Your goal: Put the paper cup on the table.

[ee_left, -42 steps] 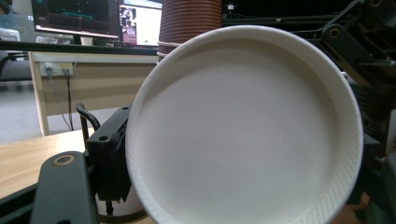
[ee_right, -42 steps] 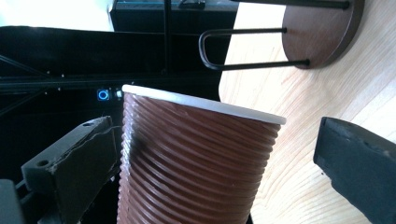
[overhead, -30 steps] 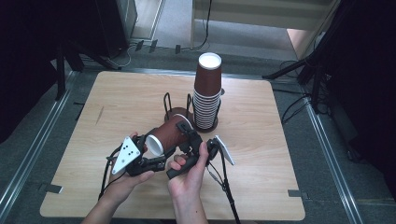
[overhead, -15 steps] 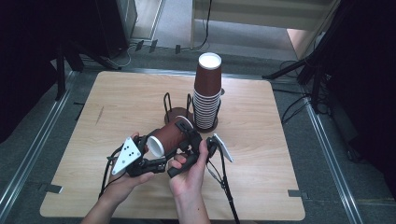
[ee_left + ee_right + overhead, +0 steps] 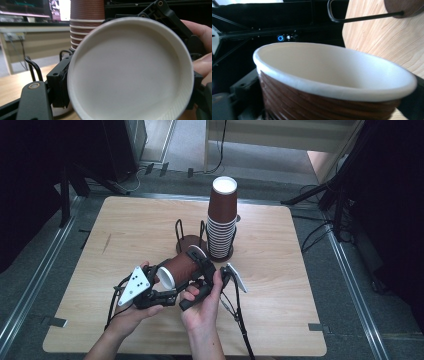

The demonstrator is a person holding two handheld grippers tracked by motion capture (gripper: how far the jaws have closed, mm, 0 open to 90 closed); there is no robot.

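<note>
Table (image 5: 125,225): lying under everything, pale wood.
Stack of cups (image 5: 221,222): standing upright behind the cup, mouths down.
Rack (image 5: 187,234): sitting just left of the stack, between it and the cup.
Cup (image 5: 179,269): lying on its side in the air, white mouth facing the person.
Left gripper (image 5: 159,287): pinching the cup's rim, jaws narrow.
Right gripper (image 5: 207,265): clasping the cup's brown wall farther back.

Both forearms are bare, with no sleeve showing. The left gripper (image 5: 159,287) is black, built of flat linked bars with a brass-coloured pivot pin, and carries a grey three-cornered plate dotted with dark screws. The right gripper (image 5: 202,270) is black too, with what seems a similar plate seen edge-on. Thin black cables trail from each.
</note>
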